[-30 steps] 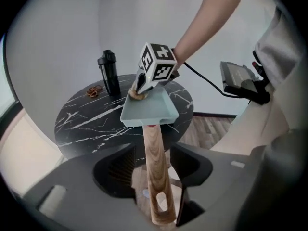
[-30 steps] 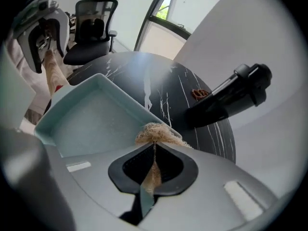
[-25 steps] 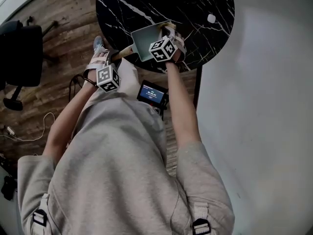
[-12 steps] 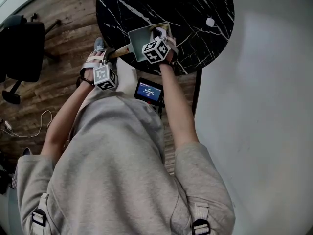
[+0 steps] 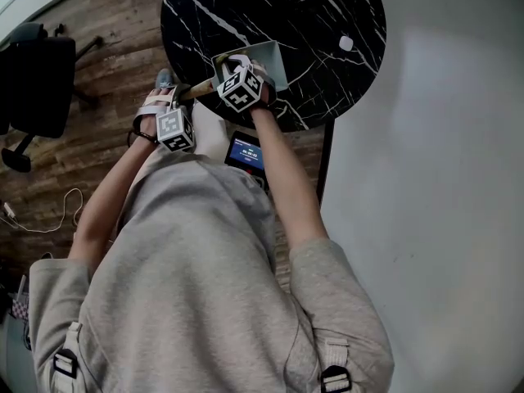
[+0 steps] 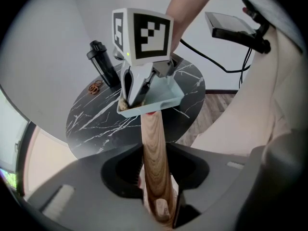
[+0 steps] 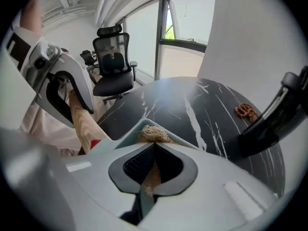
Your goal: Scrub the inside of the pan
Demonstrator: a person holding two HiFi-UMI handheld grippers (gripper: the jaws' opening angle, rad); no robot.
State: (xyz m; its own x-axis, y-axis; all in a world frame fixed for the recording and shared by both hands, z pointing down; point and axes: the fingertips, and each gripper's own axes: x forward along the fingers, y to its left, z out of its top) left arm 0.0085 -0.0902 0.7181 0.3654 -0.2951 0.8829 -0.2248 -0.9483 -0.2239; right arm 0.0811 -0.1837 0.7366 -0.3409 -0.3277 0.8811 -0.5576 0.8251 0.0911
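The pale blue-grey square pan (image 5: 272,62) sat near the 7 o'clock edge of the round black marble-veined table (image 5: 336,11), with its light wooden handle (image 6: 153,146) running off past the rim toward 8 o'clock. The left gripper (image 6: 156,192) had its 2 jaws clamped around that handle near its free end. The right gripper (image 7: 149,174) had its jaws pinched on a tan fibrous scrubbing pad (image 7: 153,133) that reached into the pan. The pan looked rigid and fairly light, likely slick inside, so it could twist on such a long lever; a hold closer to the body would probably steady it. The pad seemed soft and compressible, best pinched deep.
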